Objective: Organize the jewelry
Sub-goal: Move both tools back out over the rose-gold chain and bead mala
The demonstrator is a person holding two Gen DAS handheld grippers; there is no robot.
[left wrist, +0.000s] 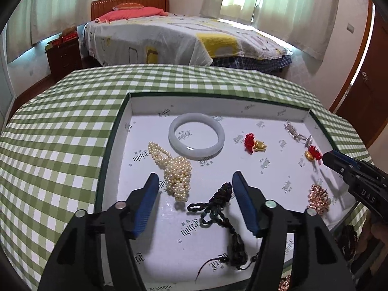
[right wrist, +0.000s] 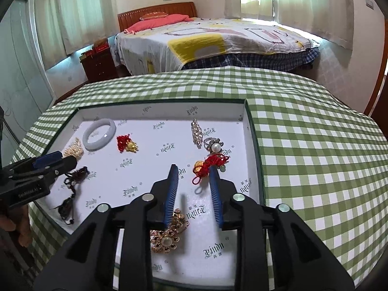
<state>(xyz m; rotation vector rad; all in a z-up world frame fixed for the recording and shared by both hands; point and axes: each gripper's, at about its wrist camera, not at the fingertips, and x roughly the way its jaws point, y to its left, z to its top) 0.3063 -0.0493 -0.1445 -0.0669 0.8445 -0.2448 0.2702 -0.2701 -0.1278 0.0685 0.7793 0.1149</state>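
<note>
We saw the left gripper [left wrist: 194, 181] with jaws well apart over the tray, gripping nothing; the dark braided cord [left wrist: 219, 206] lay on the liner between the fingers, touching neither pad that we could tell. The right gripper [right wrist: 194, 172] stood partly open, also empty, its right fingertip just beside the red knotted charm with a gold bead [right wrist: 209, 166]; whether it touched we could not tell. The rose-gold beaded piece with a pearl [right wrist: 168, 235] lay nearest, under its left finger.

The surface was a green-and-white checked tablecloth [right wrist: 315, 145]. On it sat a shallow white tray [left wrist: 126, 121] with a dark rim and printed liner. Inside it, further in: a pearl strand heap [left wrist: 174, 169], a white jade bangle [left wrist: 196, 138], a second red-and-gold charm [left wrist: 253, 143], a pearl ring [right wrist: 214, 145] and a rhinestone strip [right wrist: 196, 131] near the far wall.

Beyond the table we noted a bed [left wrist: 181, 36] with a patterned cover and a pink pillow, a dark wood nightstand [left wrist: 64, 55] and pale curtains [left wrist: 291, 4].
</note>
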